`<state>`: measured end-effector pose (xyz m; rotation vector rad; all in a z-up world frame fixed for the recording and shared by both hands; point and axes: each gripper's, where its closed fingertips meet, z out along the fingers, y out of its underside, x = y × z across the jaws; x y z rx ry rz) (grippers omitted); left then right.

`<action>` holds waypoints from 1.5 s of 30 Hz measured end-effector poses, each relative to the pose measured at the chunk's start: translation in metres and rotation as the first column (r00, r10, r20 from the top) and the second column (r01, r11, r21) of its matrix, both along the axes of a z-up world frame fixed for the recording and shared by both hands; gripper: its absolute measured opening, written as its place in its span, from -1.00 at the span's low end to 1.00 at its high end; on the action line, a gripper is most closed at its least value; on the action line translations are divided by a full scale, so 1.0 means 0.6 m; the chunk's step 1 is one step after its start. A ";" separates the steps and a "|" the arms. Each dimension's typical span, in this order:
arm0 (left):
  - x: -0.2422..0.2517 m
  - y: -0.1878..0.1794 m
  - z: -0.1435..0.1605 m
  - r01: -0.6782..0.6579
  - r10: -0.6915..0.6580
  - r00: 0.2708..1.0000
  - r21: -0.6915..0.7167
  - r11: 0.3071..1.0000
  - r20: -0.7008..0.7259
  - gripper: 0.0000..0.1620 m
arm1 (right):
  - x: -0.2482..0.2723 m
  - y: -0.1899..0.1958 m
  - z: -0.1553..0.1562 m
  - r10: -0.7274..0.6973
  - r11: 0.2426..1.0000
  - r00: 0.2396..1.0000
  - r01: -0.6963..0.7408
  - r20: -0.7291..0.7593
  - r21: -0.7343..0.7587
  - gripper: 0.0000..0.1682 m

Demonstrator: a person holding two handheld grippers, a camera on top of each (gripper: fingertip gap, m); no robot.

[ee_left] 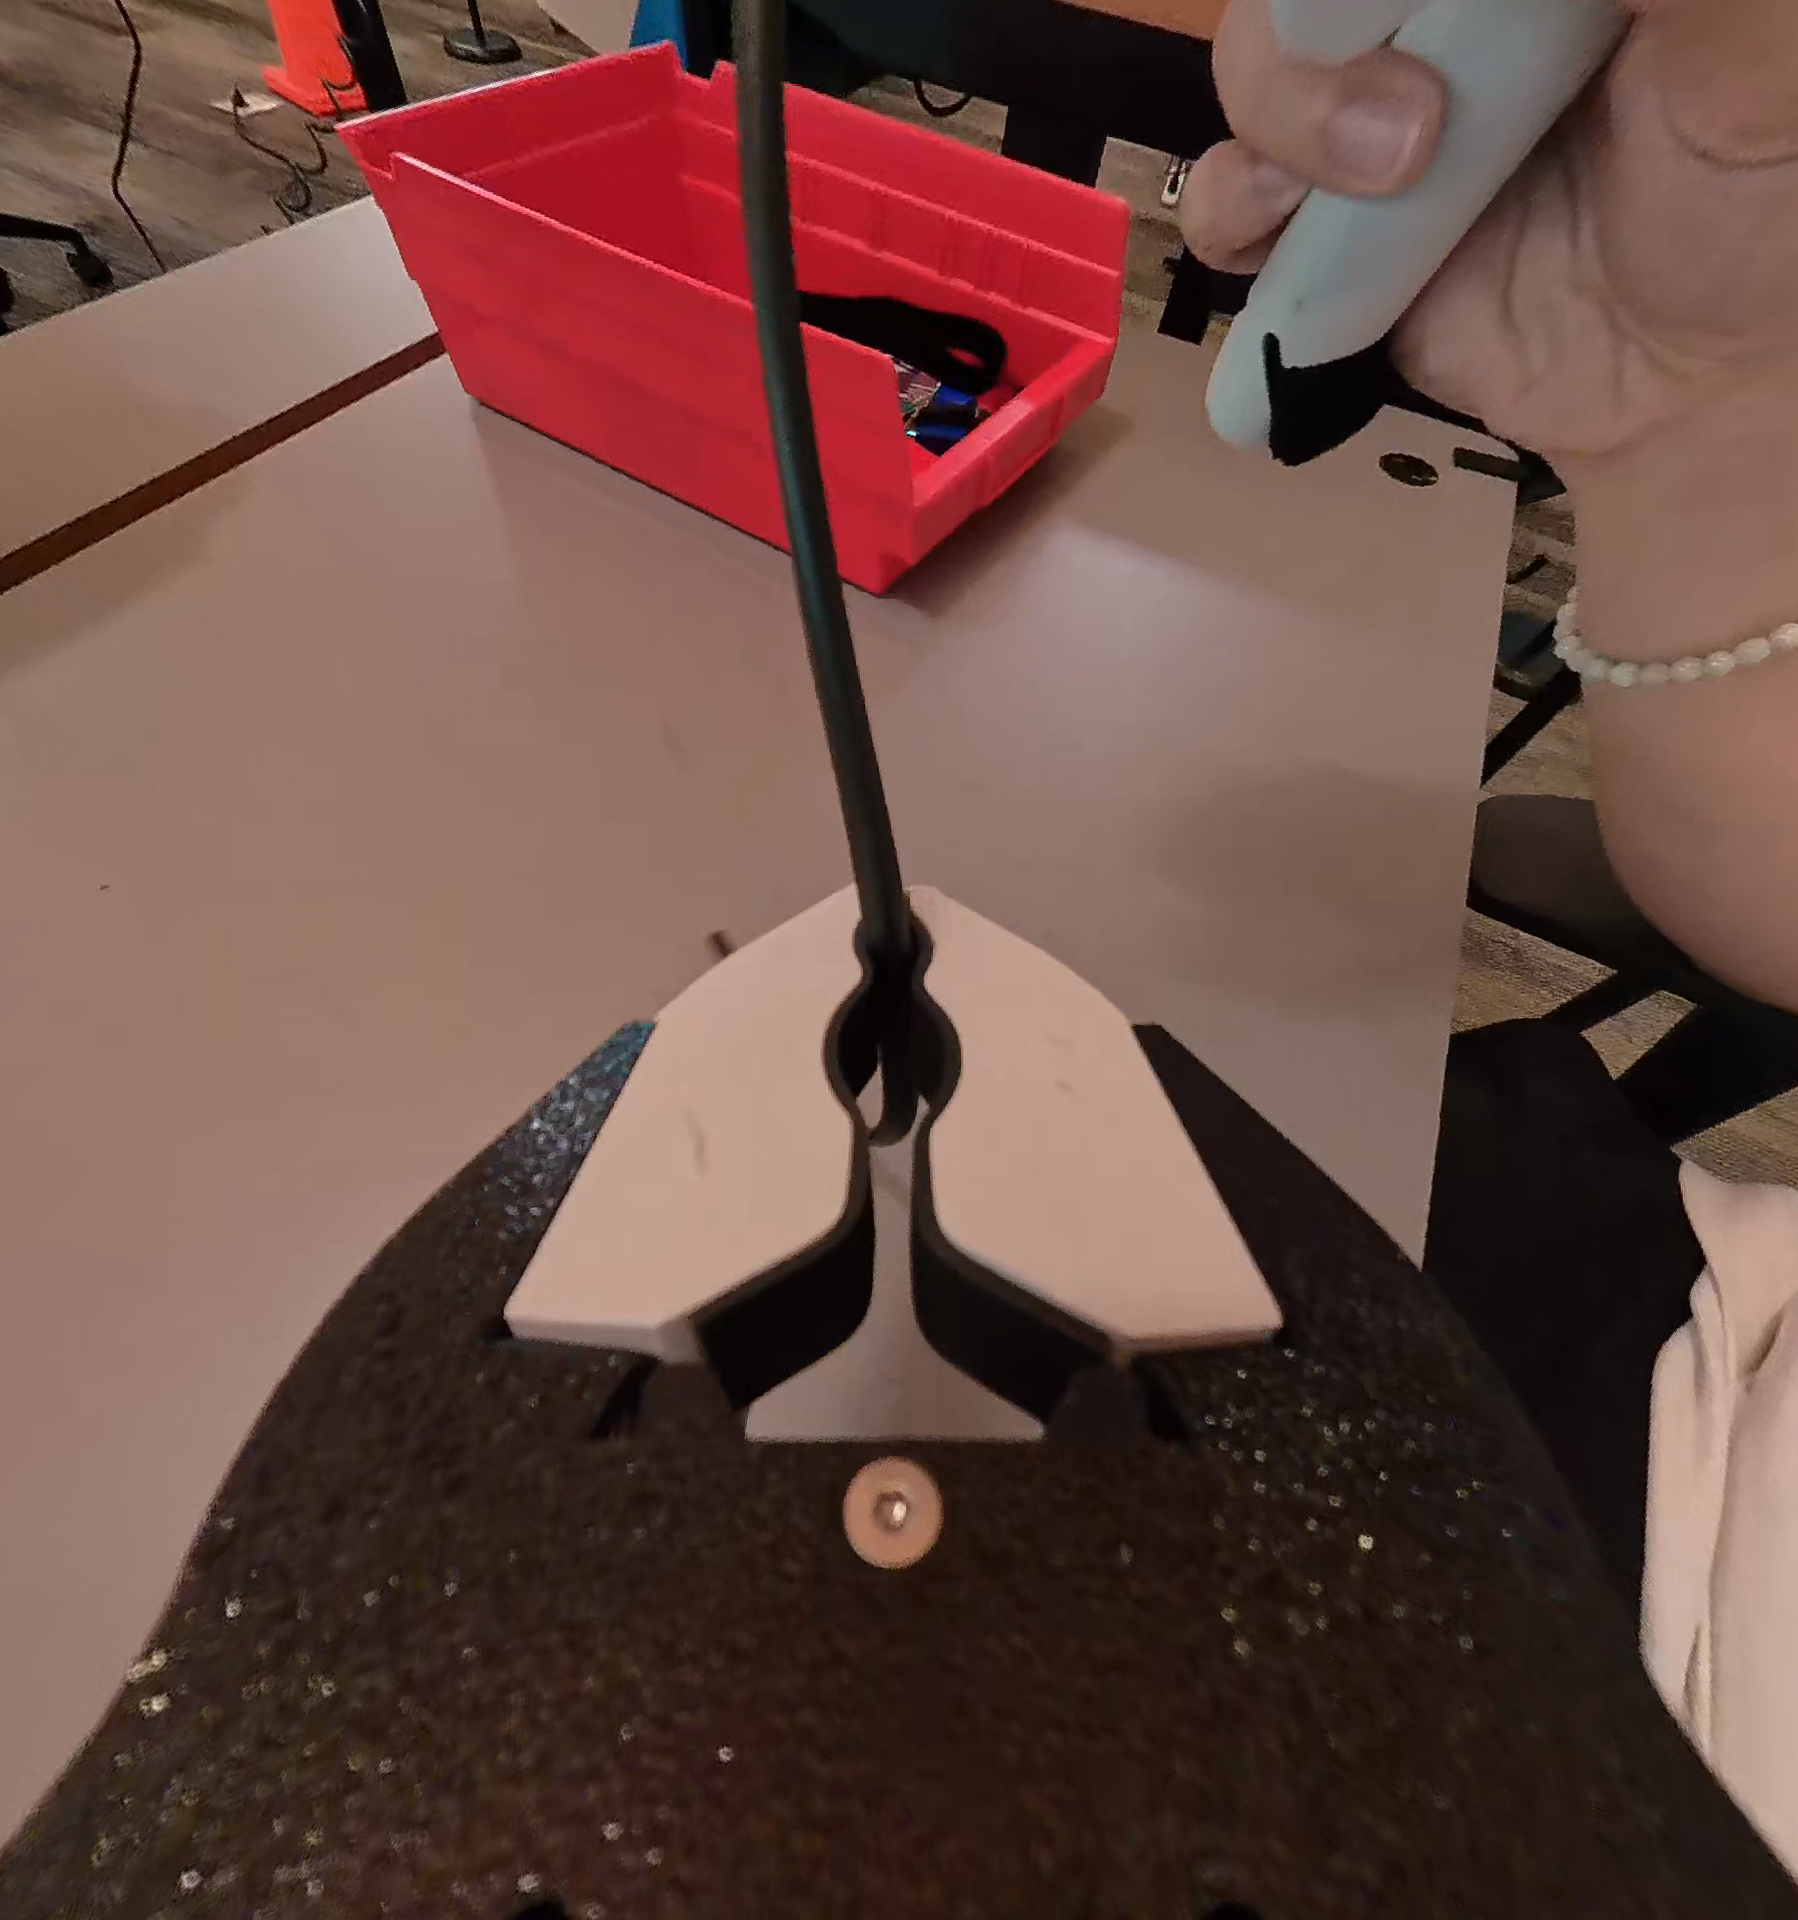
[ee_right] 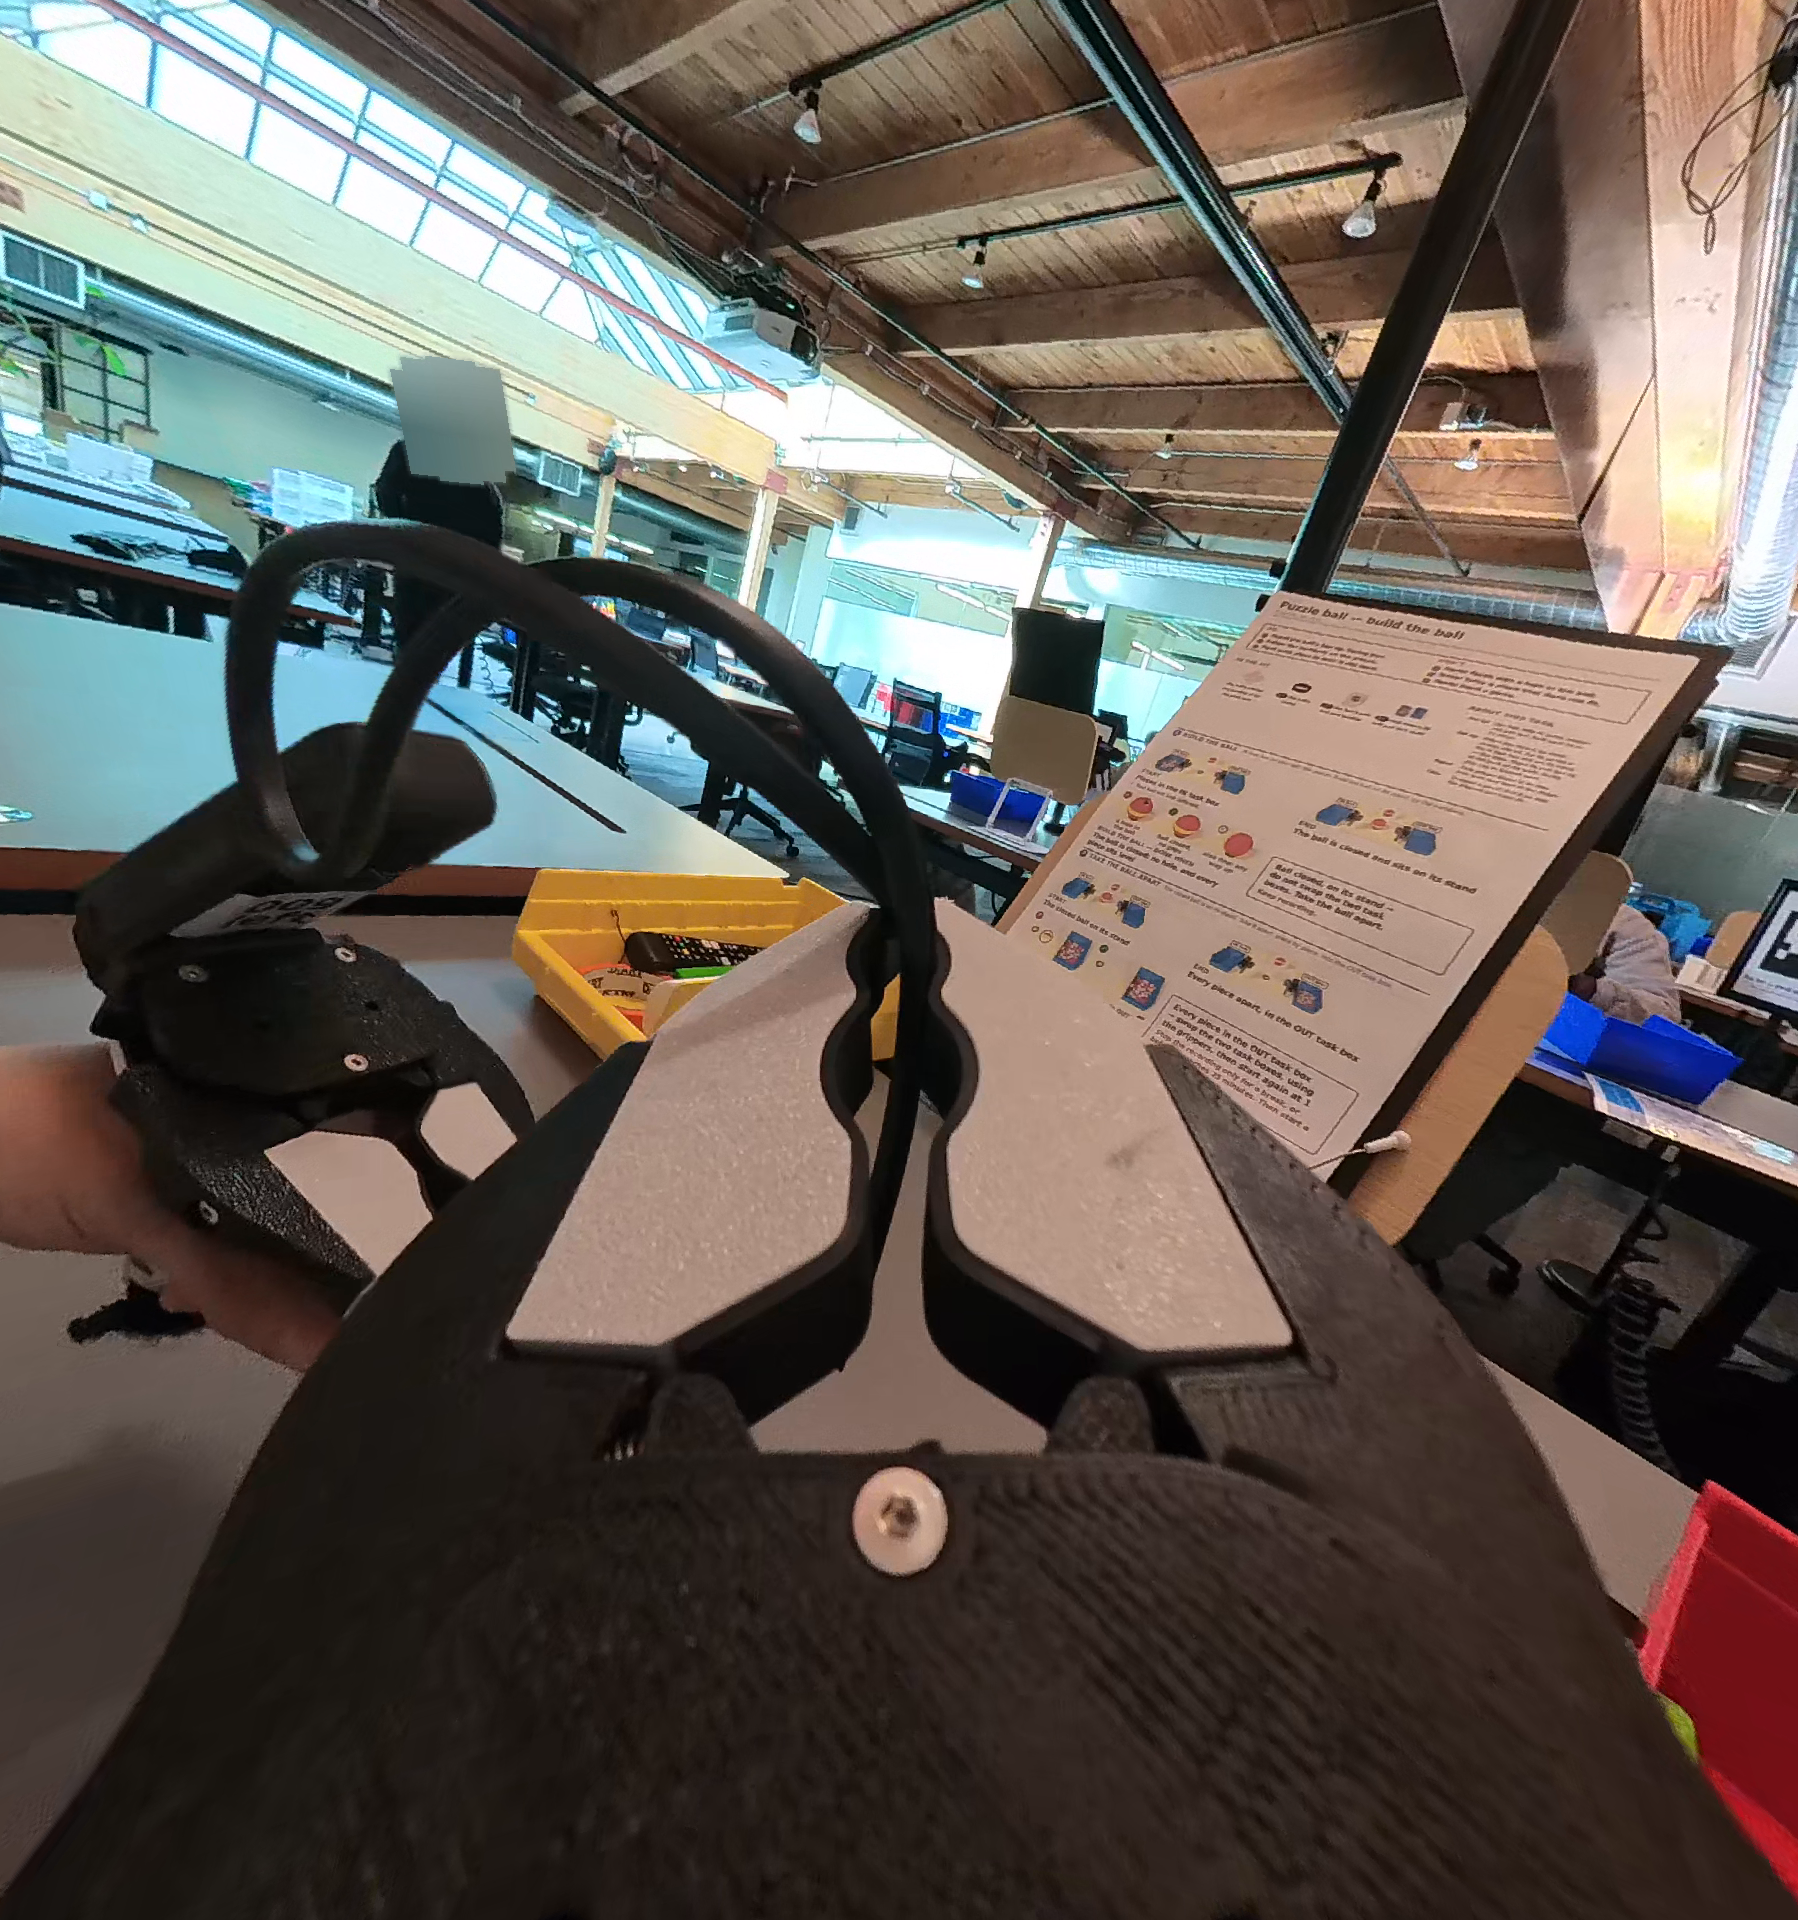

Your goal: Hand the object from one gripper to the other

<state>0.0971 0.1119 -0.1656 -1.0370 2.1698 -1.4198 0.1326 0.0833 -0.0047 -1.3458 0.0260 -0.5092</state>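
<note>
A black cord loop [ee_right: 562, 603] spans both grippers. In the left wrist view my left gripper [ee_left: 890, 935] is shut on the cord [ee_left: 781, 416], which rises straight up from the fingertips and out of the top of the frame. In the right wrist view my right gripper [ee_right: 900, 940] is shut on the other side of the loop, with the cord running down between its grey fingers [ee_right: 729, 1122]. The loop arcs left to the left gripper's black body [ee_right: 251, 997], held by a hand. Both grippers are above the table.
A red bin [ee_left: 614, 343] with dark items stands on the grey table [ee_left: 355, 779] ahead of the left gripper. A hand [ee_left: 1601, 260] holds the right gripper's handle at the upper right. A yellow bin [ee_right: 583, 935] and a tilted instruction board [ee_right: 1342, 883] stand beyond the right gripper. One gripper's finger ends stand about 15 cm off the other's.
</note>
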 end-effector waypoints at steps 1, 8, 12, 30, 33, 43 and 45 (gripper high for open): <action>0.000 0.003 0.001 -0.003 0.003 1.000 0.003 1.000 0.000 -1.00 | 0.001 -0.001 0.001 0.000 1.000 1.000 0.000 -0.005 0.005 -0.95; -0.008 0.001 -0.008 0.041 -0.040 0.999 0.017 0.999 -0.024 -0.95 | 0.002 -0.007 0.005 -0.001 1.000 1.000 0.001 -0.009 0.017 -0.95; -0.009 0.001 -0.014 0.053 -0.052 0.998 0.049 0.997 -0.020 -0.95 | 0.001 -0.005 0.003 -0.002 1.000 1.000 0.002 0.001 0.008 -0.95; -0.041 0.155 0.223 -0.232 0.335 0.886 -0.318 0.919 0.321 -0.95 | 0.014 0.005 -0.195 0.069 0.787 0.995 -0.101 -0.077 -0.608 -0.20; -0.050 0.153 0.233 -0.191 0.315 0.907 -0.393 0.899 0.279 -0.95 | -0.022 0.039 -0.130 0.178 0.901 0.983 -0.182 -0.047 -0.393 -0.24; -0.067 0.112 0.254 0.004 0.157 0.966 -0.622 0.783 0.204 -0.95 | -0.079 0.112 -0.135 0.154 0.918 0.973 -0.076 0.174 -0.390 -0.36; -0.068 0.105 0.254 0.022 0.135 0.971 -0.639 0.769 0.196 -0.95 | -0.068 0.119 -0.147 0.121 0.915 0.984 -0.058 0.133 -0.399 -0.35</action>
